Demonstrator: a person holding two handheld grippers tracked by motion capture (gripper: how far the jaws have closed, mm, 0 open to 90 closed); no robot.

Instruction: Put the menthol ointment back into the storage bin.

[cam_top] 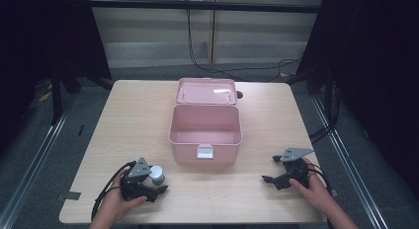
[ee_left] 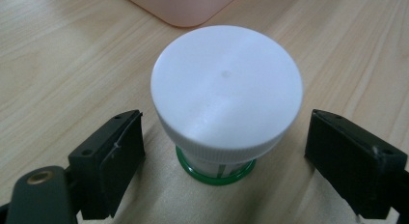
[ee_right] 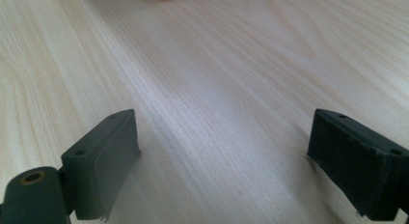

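Left claw astride white-capped jar

Small round plastic jar: white ribbed screw cap, green base ring; open rectangular plastic box: pale pink, whitish front latch; wooden table: light beige grain; gripper jaws: matt black.
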